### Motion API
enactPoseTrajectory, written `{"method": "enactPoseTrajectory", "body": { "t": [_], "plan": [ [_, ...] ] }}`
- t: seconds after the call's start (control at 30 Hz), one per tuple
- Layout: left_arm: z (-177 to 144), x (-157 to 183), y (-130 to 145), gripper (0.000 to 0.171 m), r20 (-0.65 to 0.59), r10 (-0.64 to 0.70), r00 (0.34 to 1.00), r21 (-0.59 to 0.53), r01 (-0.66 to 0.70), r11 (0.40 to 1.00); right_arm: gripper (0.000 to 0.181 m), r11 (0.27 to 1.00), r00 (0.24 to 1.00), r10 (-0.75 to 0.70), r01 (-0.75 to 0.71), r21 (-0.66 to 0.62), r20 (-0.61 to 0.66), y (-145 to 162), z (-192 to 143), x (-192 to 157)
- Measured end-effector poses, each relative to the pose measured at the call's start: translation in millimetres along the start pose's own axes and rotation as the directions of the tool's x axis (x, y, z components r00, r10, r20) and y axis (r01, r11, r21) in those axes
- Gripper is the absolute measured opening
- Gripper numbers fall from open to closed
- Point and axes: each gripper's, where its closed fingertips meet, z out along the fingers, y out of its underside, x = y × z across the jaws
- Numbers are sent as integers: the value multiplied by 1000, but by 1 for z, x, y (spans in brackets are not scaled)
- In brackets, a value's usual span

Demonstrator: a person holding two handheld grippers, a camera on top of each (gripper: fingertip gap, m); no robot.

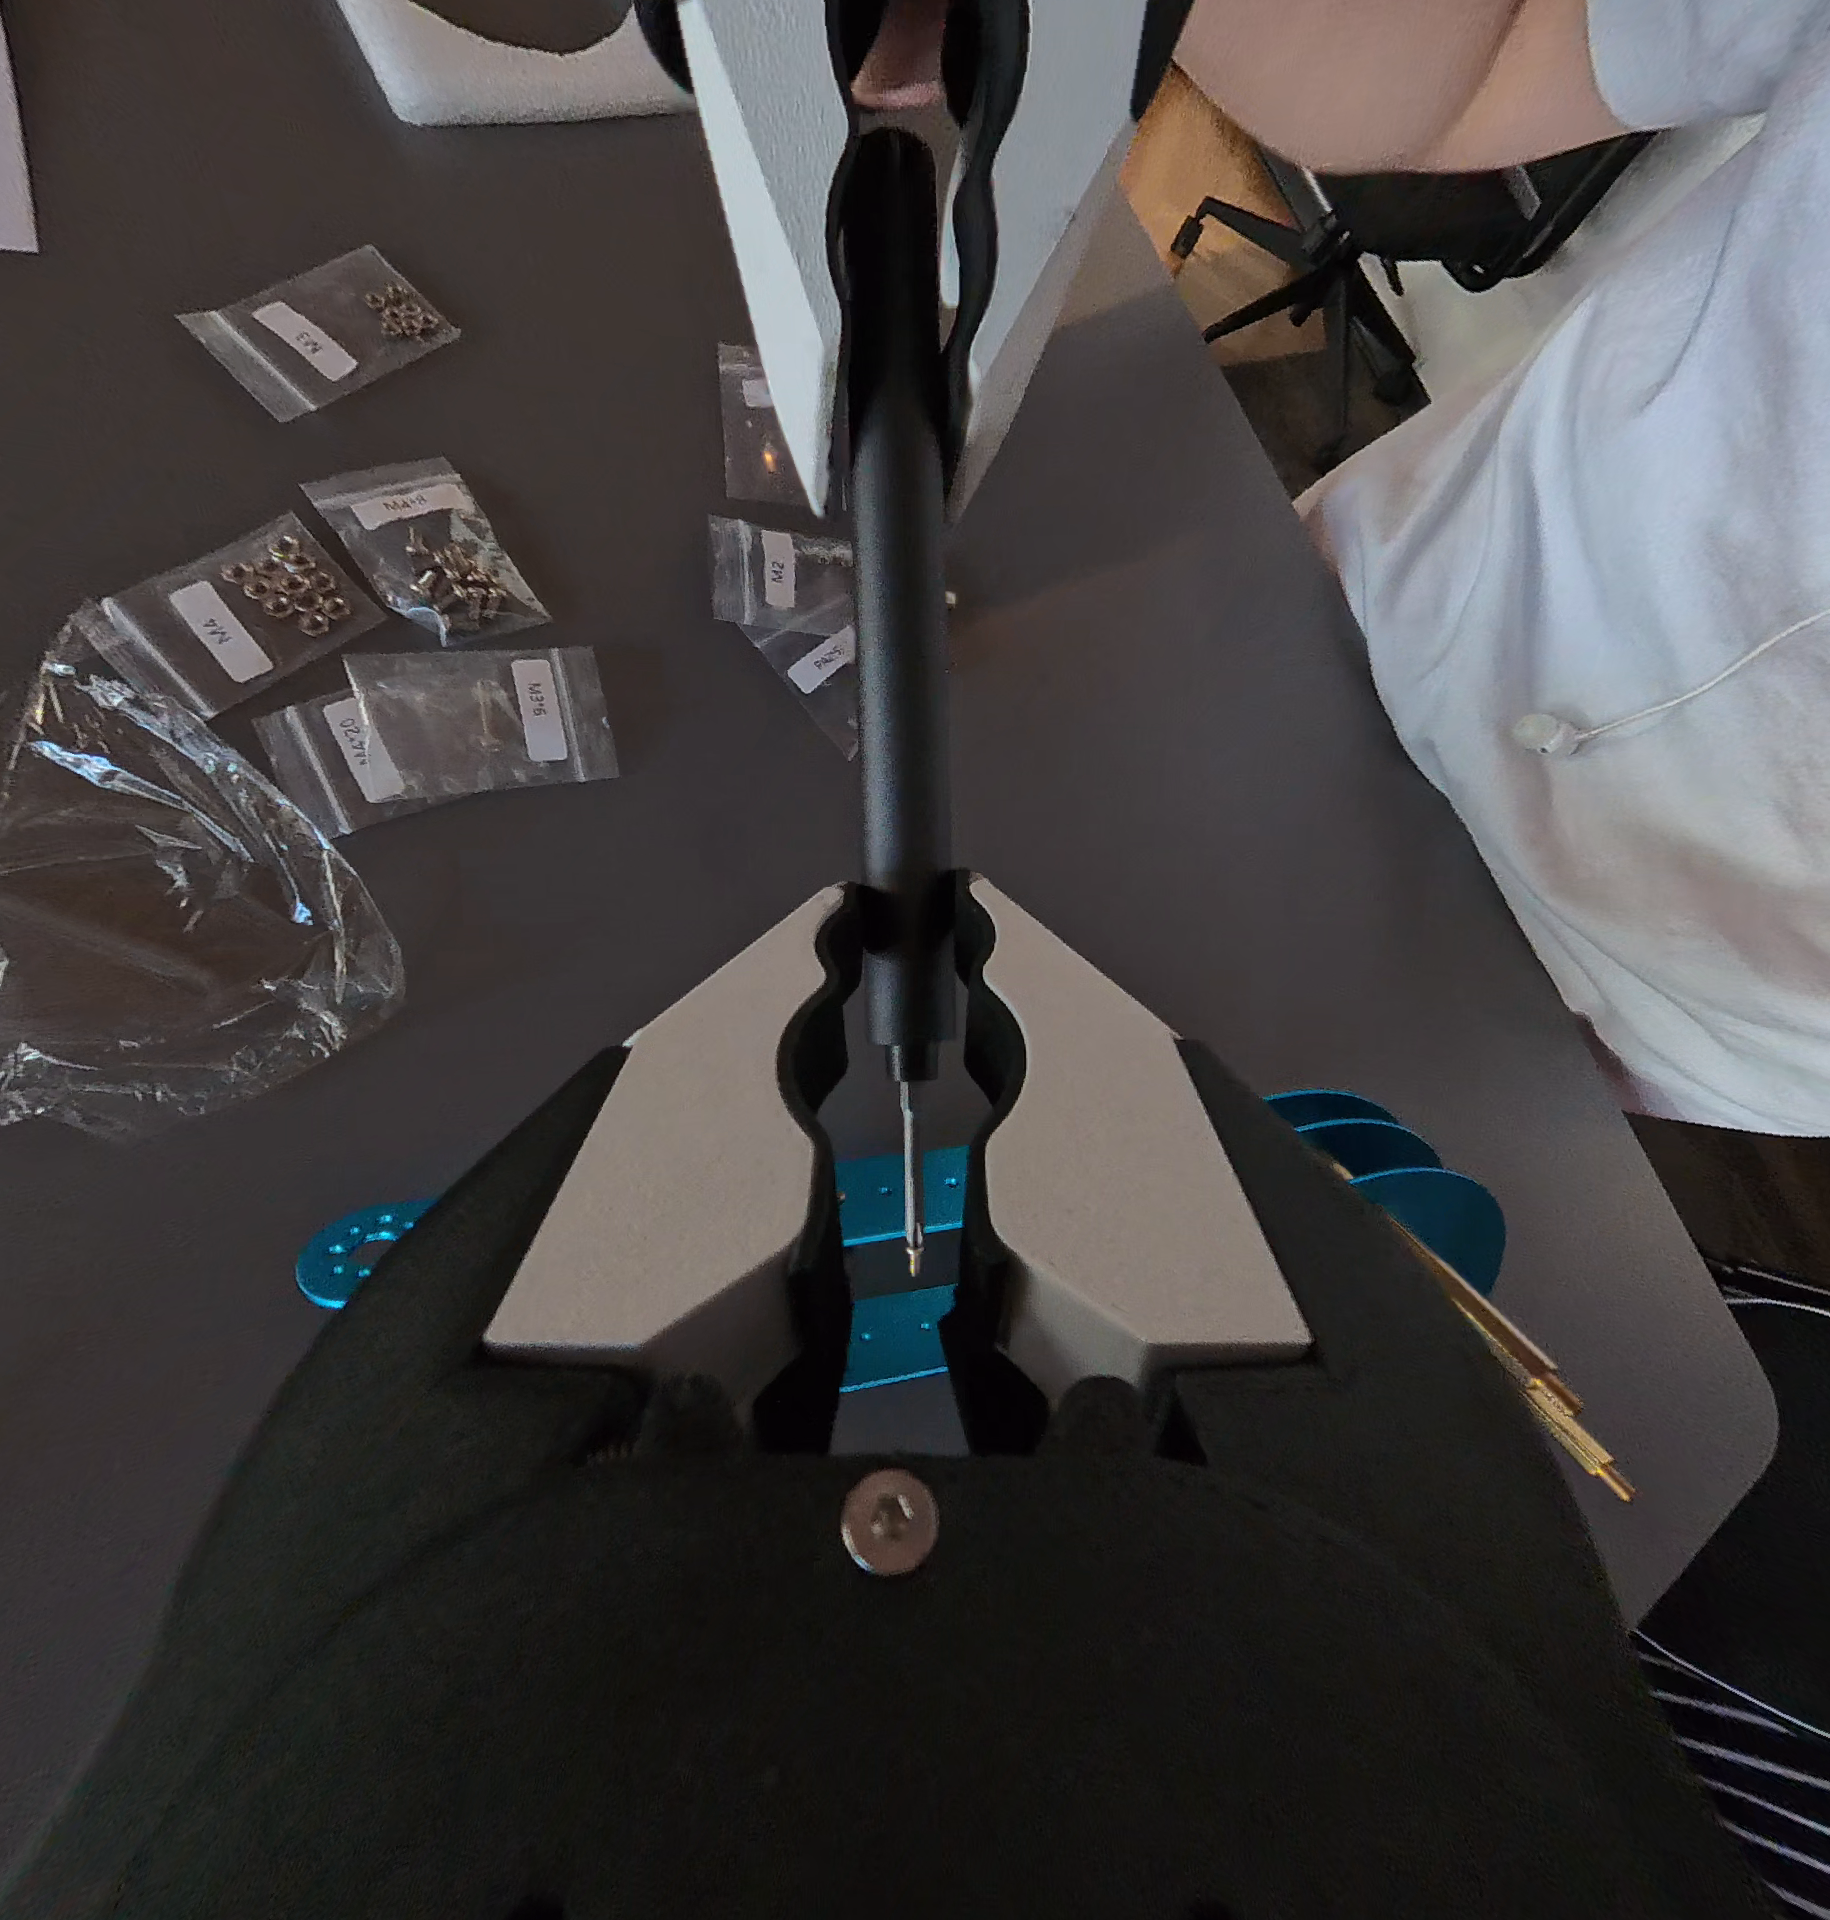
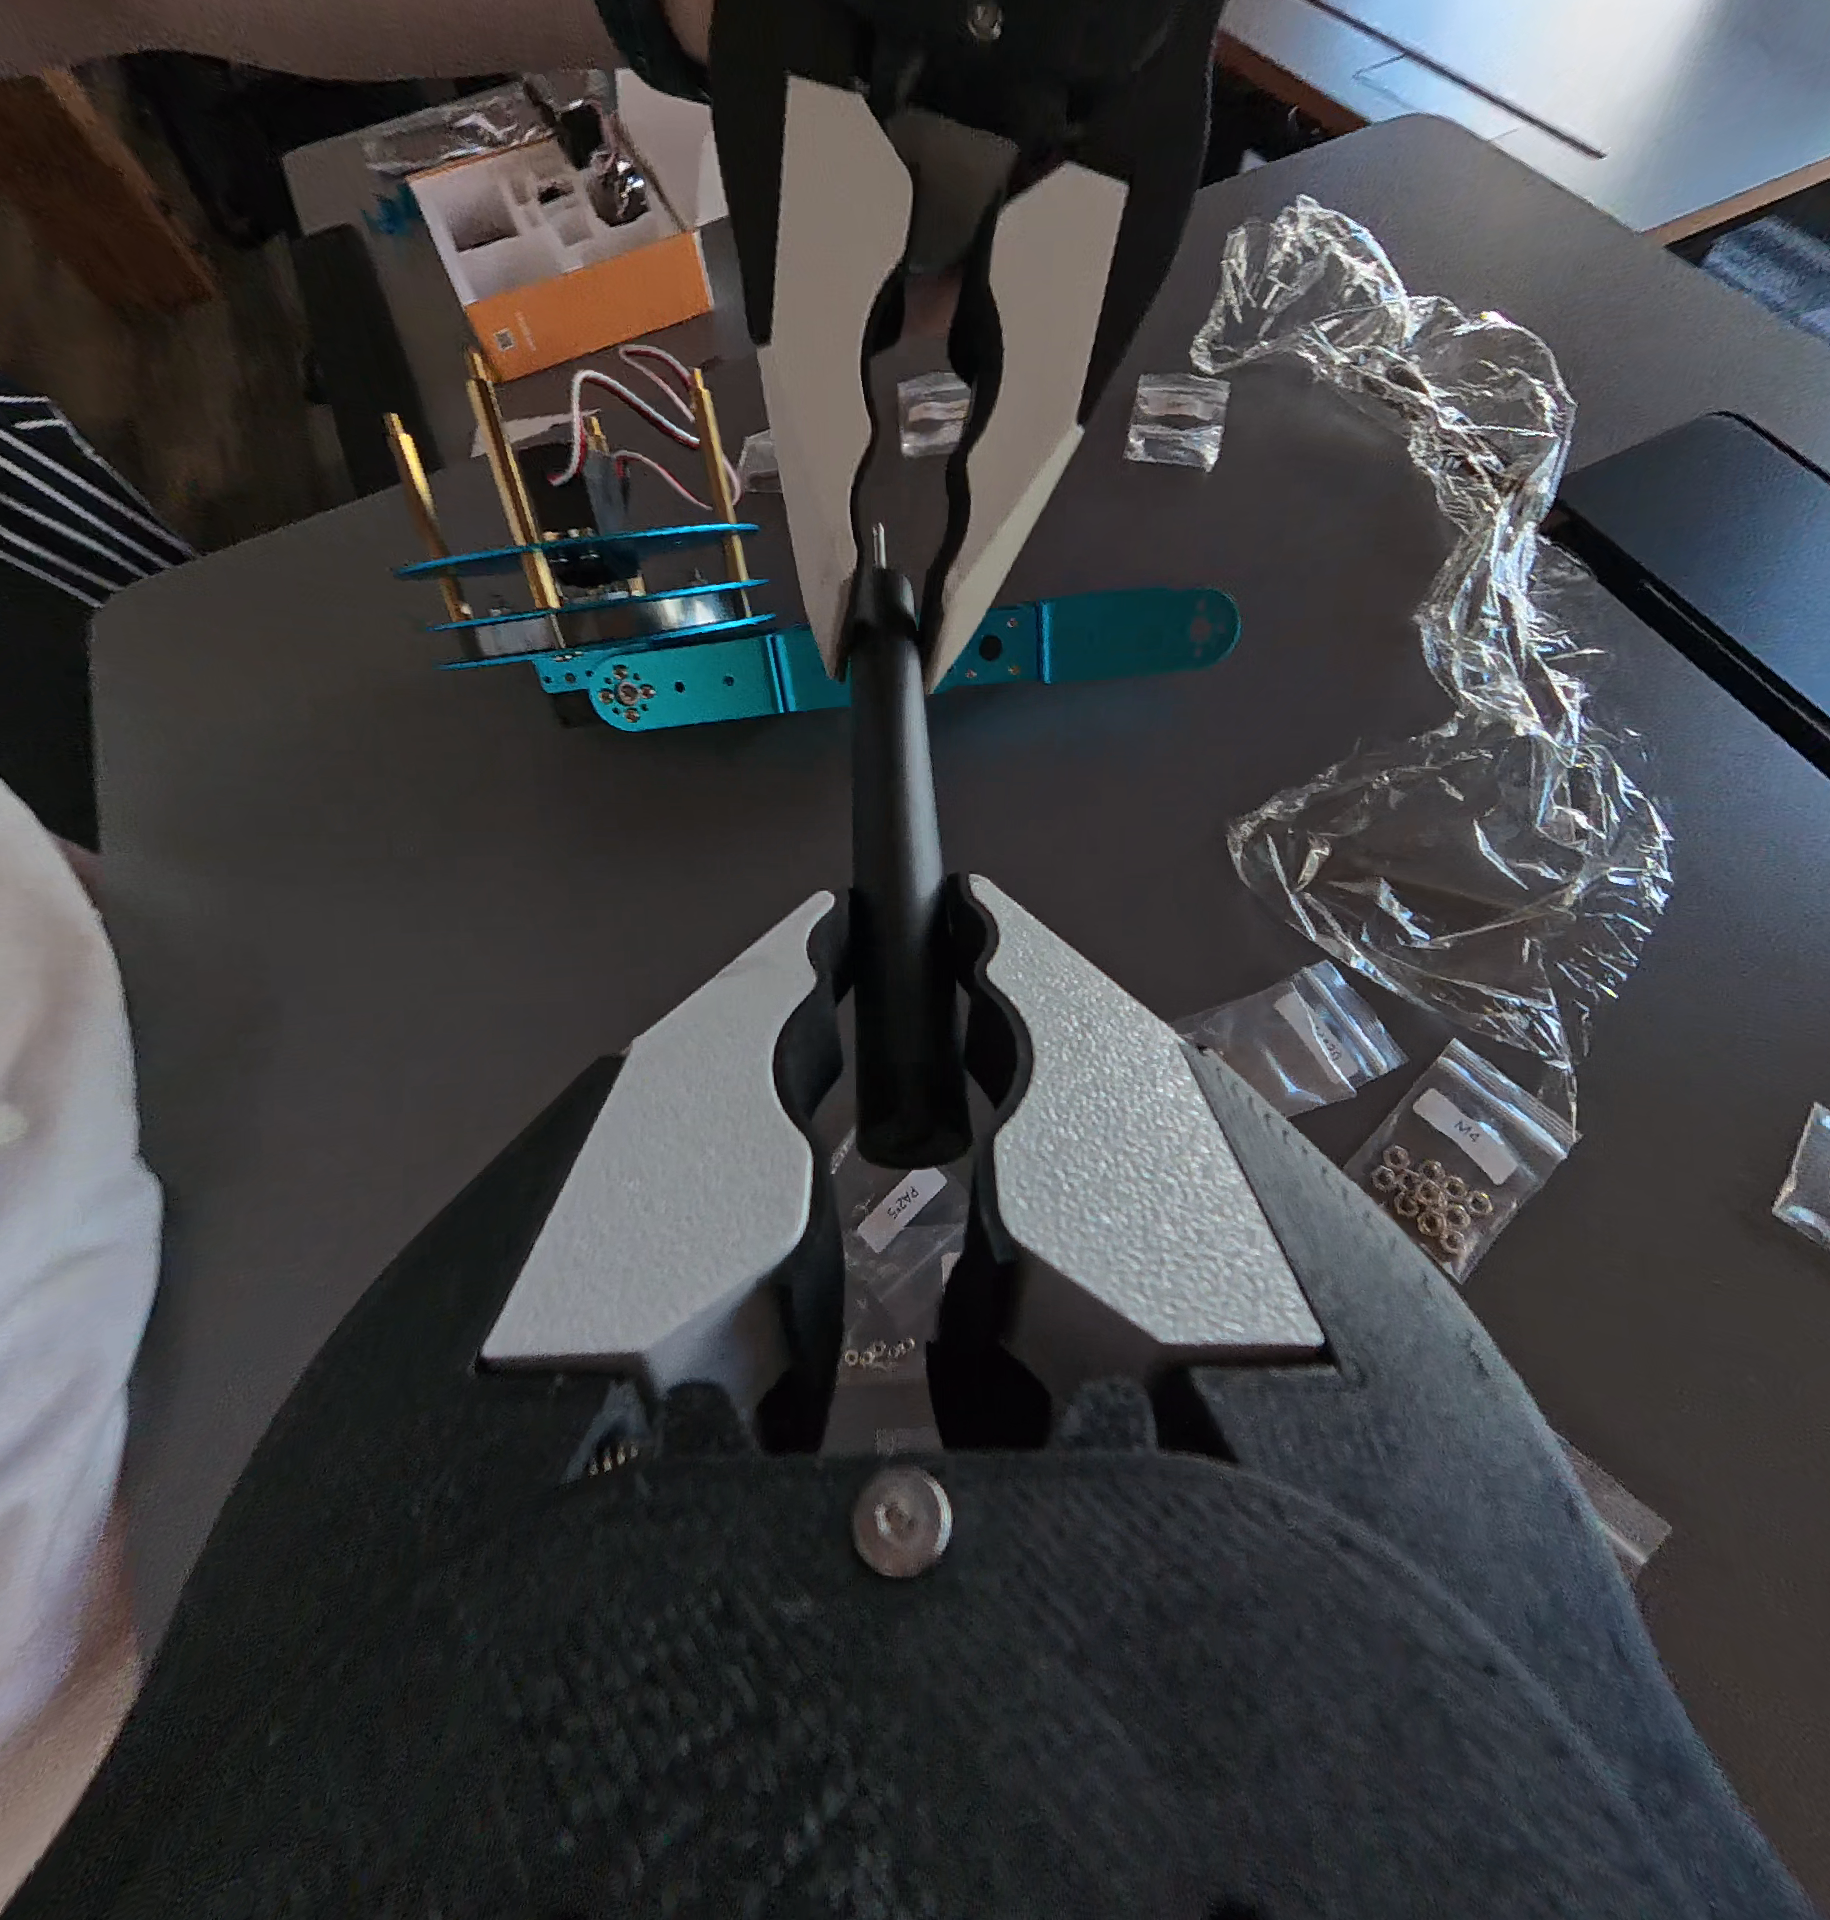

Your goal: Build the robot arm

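The left gripper [image 1: 906, 935] has its 2 fingers pinched on the bit end of a slim black screwdriver [image 1: 898, 665], and the right gripper [image 2: 906, 935] is pinched on the handle end of that same tool, so the shaft spans between the 2 with both sets of fingers closed against it. In the left wrist view the thin metal bit [image 1: 911, 1195] sticks out past the fingers toward the camera, its tip hanging just above a blue metal bracket [image 1: 895, 1340] that lies flat on the dark table [image 1: 599, 956]. The right wrist view shows that bracket [image 2: 1098, 634] beyond the far gripper, joined to a small stacked assembly [image 2: 589, 582] of blue discs on brass standoffs, with a servo and its wires tucked inside.

Farther out, small zip bags of nuts and screws [image 1: 298, 592] are scattered on the table, beside a crumpled sheet of clear plastic wrap [image 1: 152, 904]. An open orange and white box [image 2: 568, 249] stands behind the assembly. A person in a white shirt [image 1: 1638, 644] sits close at the table edge.

Judging from this hold, the risk lies in 2 grips sharing 1 smooth round shaft: if either loosens before the other is firm, the tool could swing or drop onto the bracket. Any mismatch in how the 2 grippers move would twist the shaft in the pads and drag the bit off its line, and the tip could scratch the blue finish or miss a hole
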Motion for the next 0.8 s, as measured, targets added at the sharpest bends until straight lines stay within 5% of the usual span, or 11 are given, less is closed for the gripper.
{"method": "enactPoseTrajectory", "body": {
  "t": [0.33,0.8],
  "plan": [
    [11,-1,-19,16,13,-8,1000,6,8,1000,17,998,998,13,-9,-65,64,-21,-25,4],
    [10,-12,-23,16,120,-45,992,26,43,999,17,967,977,58,-106,232,205,-50,-24,23]
  ]
}}
